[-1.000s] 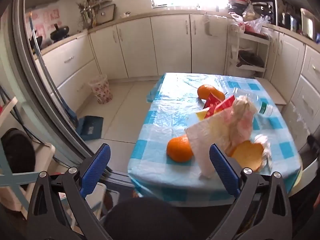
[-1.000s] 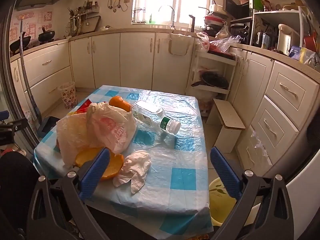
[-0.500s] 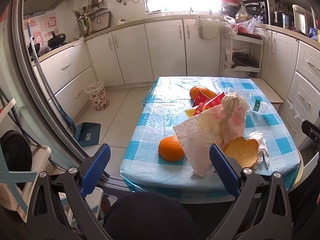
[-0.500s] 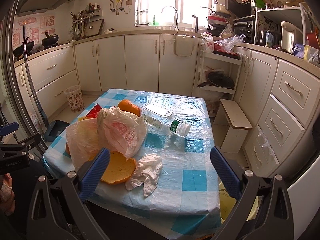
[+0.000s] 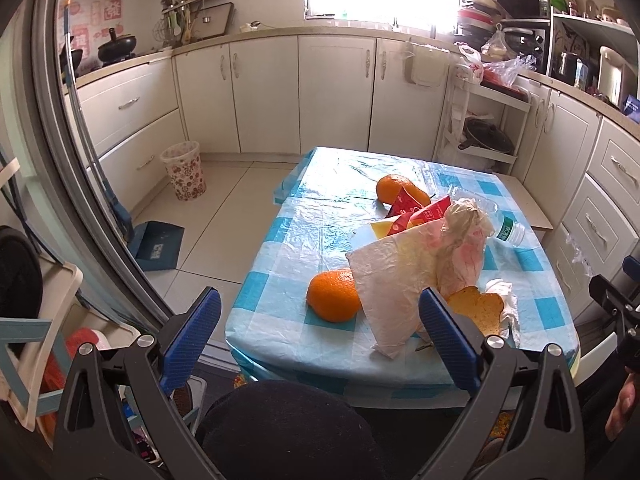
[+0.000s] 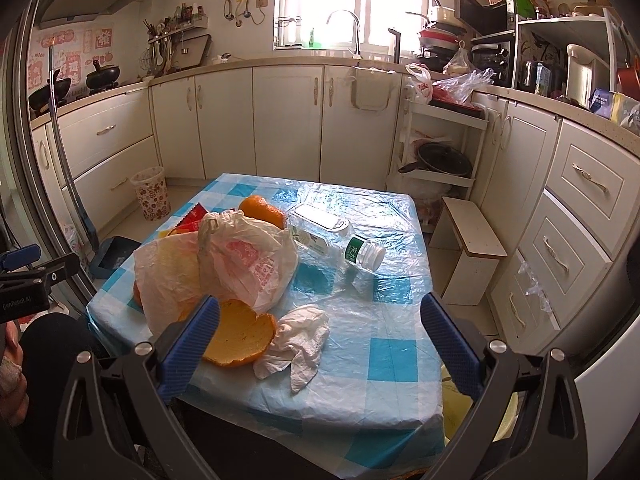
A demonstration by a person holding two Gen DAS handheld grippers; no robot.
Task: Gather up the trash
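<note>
A low table with a blue-checked cloth (image 5: 276,236) (image 6: 392,356) holds trash. A crumpled white plastic bag (image 5: 400,280) (image 6: 244,264) lies over red snack wrappers (image 5: 420,212) (image 6: 192,218). An orange peel (image 5: 478,310) (image 6: 240,334) and a crumpled tissue (image 5: 508,308) (image 6: 300,336) lie at the near edge. An empty clear bottle (image 5: 506,228) (image 6: 332,240) lies on its side. Two whole oranges (image 5: 334,296) (image 6: 262,210) sit by the pile. My left gripper (image 5: 320,332) and right gripper (image 6: 320,336) are open and empty, held short of the table.
A patterned waste basket (image 5: 185,170) (image 6: 152,194) stands on the floor by the left cabinets, with a blue dustpan (image 5: 160,240) nearer. A small wooden stool (image 6: 472,250) stands right of the table. A yellow basin (image 6: 472,412) sits at the table's near right corner.
Both grippers have drawn back and risen a little, so the table sits farther off in both views. Nothing on the table has moved. Both grippers stay open.
</note>
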